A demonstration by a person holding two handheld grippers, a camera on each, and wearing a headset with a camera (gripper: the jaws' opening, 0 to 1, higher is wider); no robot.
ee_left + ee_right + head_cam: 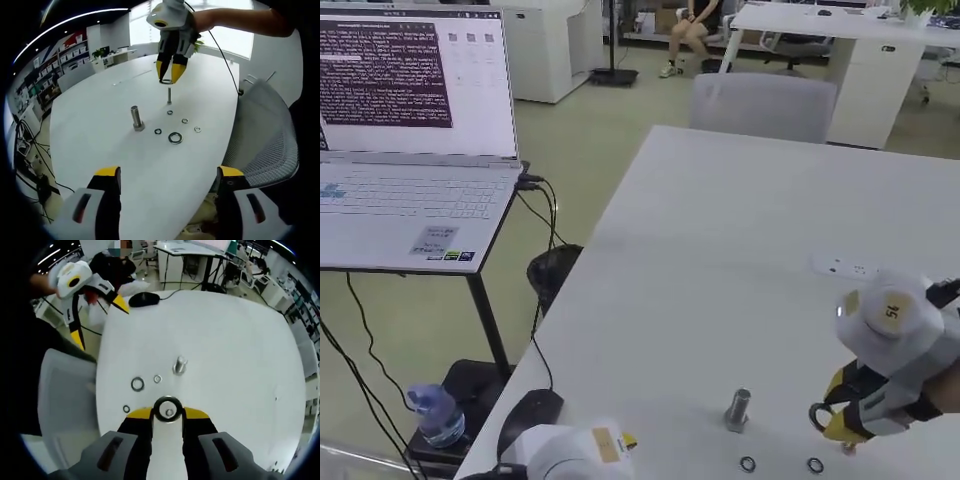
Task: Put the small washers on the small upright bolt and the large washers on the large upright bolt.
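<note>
My right gripper (167,412) is shut on a large washer (167,408), held flat. In the left gripper view that gripper (170,77) hangs right above the small upright bolt (169,95), washer (166,80) just over its tip. The large upright bolt (738,408) (135,118) (179,365) stands beside it. Another large washer (175,137) (137,384) and several small washers (185,120) (748,464) lie flat around the bolts. My left gripper (169,175) is open with nothing between its jaws, held well back from the bolts near the table edge (102,327).
The white table (750,250) stretches wide beyond the bolts, with a socket plate (845,267) set into it. A grey chair (760,105) stands at the far side. A laptop (410,150) on a stand, cables and a water bottle (435,415) are off to the left.
</note>
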